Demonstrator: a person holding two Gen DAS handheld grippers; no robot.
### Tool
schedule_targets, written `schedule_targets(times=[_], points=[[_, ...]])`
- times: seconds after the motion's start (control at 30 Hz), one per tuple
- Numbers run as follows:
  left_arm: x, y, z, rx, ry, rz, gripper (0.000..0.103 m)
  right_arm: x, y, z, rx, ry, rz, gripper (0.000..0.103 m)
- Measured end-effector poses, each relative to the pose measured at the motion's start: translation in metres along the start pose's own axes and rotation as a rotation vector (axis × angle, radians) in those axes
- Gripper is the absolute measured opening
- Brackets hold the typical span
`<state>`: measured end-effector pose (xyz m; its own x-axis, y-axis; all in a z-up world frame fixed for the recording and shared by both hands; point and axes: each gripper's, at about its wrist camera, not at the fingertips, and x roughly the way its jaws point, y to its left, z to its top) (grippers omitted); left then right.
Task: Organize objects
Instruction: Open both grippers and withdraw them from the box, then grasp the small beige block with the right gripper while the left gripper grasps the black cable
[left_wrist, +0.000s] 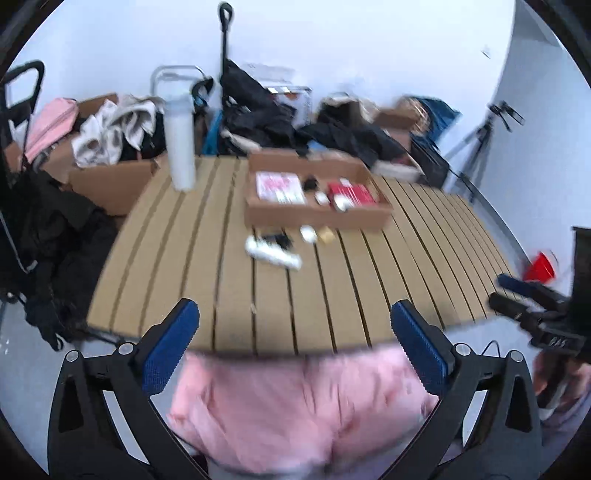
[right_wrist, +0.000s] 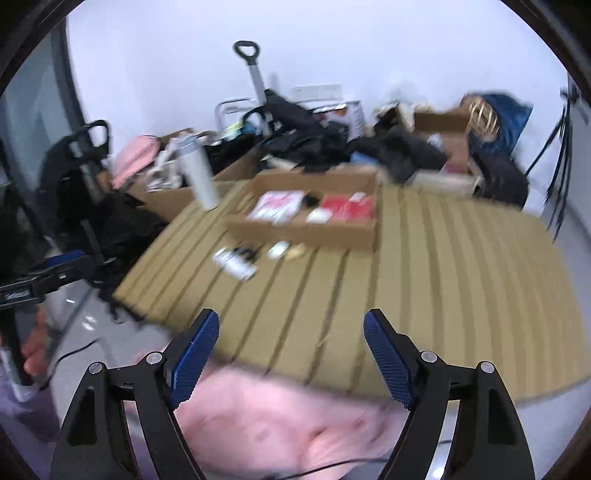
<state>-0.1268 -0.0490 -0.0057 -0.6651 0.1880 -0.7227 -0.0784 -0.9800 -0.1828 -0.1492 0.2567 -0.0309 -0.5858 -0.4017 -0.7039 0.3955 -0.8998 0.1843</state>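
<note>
Lying before one cardboard tray (left_wrist: 317, 218) — four small items (left_wrist: 273, 253).

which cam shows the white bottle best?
Left wrist: the white bottle stands upright at the table's far left corner, large and fairly sharp. Right wrist shows it smaller, tilted by fisheye distortion and more blurred.

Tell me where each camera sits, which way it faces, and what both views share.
Left wrist: behind the open left tongs, facing the slatted table; right tongs at right edge.
Right wrist: behind the open right tongs, same table; left tongs and a hand at left.
Shared: cardboard box, white bottle.
</note>
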Motion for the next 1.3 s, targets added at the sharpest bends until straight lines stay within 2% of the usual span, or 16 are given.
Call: schedule_targets(times=[0.1, 0.17, 0.23, 0.37, 0.43, 0.53, 0.67, 0.73, 0.9, 0.97, 1.03, 1.13, 1.17, 1.2, 1.23, 1.3], points=[[0.007, 0.001, -0.016, 0.036, 0.063, 0.032, 0.103, 0.016, 0.015, -0.036, 0.014, 0.080, 0.059, 0.084], [0.014, 0.002, -0.016, 0.040, 0.076, 0.065, 0.103, 0.031, 0.025, -0.043, -0.039, 0.131, 0.026, 0.084], [0.019, 0.006, -0.014, 0.013, 0.074, 0.067, 0.103, 0.035, 0.029, -0.042, -0.055, 0.121, -0.007, 0.084], [0.036, 0.013, -0.016, -0.011, 0.088, 0.072, 0.103, 0.042, 0.028, -0.035, -0.037, 0.111, 0.037, 0.084], [0.045, 0.021, -0.013, -0.047, 0.048, 0.101, 0.103, 0.049, 0.026, -0.037, -0.031, 0.120, 0.028, 0.084], [0.068, 0.035, 0.002, -0.079, 0.005, 0.085, 0.101, 0.072, 0.019, -0.036, -0.022, 0.162, 0.022, 0.084], [0.125, 0.046, 0.037, -0.088, 0.031, 0.015, 0.102, 0.099, 0.008, -0.022, -0.021, 0.165, 0.006, 0.084], [0.165, 0.042, 0.053, -0.086, 0.066, 0.023, 0.102, 0.115, 0.002, -0.012, -0.023, 0.149, -0.011, 0.084], [0.267, 0.013, 0.072, 0.093, 0.180, 0.116, 0.101, 0.168, -0.018, 0.018, -0.023, 0.127, -0.060, 0.084], [0.298, 0.010, 0.073, 0.144, 0.246, 0.168, 0.095, 0.190, -0.023, 0.031, -0.038, 0.132, -0.064, 0.084], [0.314, 0.012, 0.071, 0.155, 0.281, 0.179, 0.080, 0.206, -0.024, 0.040, -0.058, 0.132, -0.066, 0.084], [0.319, 0.020, 0.068, 0.113, 0.292, 0.163, 0.062, 0.235, -0.026, 0.052, -0.078, 0.141, -0.057, 0.084], [0.318, 0.023, 0.068, 0.088, 0.293, 0.150, 0.061, 0.246, -0.026, 0.056, -0.087, 0.144, -0.053, 0.084], [0.317, 0.024, 0.068, 0.078, 0.288, 0.151, 0.058, 0.253, -0.026, 0.058, -0.093, 0.144, -0.049, 0.082], [0.316, 0.024, 0.067, 0.078, 0.284, 0.161, 0.049, 0.261, -0.025, 0.060, -0.099, 0.144, -0.046, 0.080], [0.313, 0.024, 0.065, 0.074, 0.280, 0.162, 0.046, 0.280, -0.023, 0.065, -0.109, 0.159, -0.039, 0.069]])
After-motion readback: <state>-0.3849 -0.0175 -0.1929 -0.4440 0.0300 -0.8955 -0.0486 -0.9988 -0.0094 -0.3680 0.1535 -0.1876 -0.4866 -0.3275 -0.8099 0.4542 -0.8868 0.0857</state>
